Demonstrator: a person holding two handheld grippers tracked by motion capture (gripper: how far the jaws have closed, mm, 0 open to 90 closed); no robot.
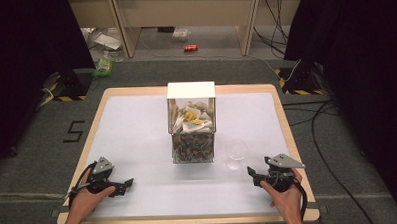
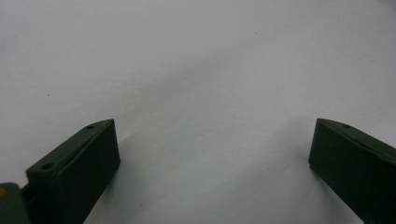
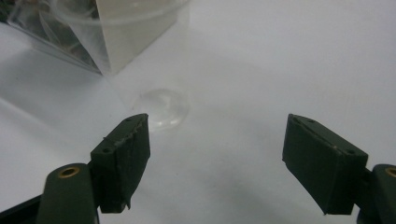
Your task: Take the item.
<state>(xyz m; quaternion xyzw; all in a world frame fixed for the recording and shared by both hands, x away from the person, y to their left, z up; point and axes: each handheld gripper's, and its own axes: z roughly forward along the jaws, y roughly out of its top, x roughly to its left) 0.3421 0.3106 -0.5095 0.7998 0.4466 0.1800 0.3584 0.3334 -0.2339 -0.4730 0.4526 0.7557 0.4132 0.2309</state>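
High view: clear cup [image 1: 236, 154] right of centre, beside the box [image 1: 192, 123]; right gripper [image 1: 252, 172] just below-right, left gripper [image 1: 127, 184] lower left.
Left gripper view: jaws spread over bare table [image 2: 196, 70].
Right gripper view: jaws spread, cup [image 3: 161, 107] upper left; shift left, centre it, then close gently.

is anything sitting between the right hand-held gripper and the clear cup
Nothing visible does. The right hand-held gripper is open and empty, with bare white table between its jaws and the clear plastic cup. The clear box of packets stands beside the cup, on its far side, not in the path.
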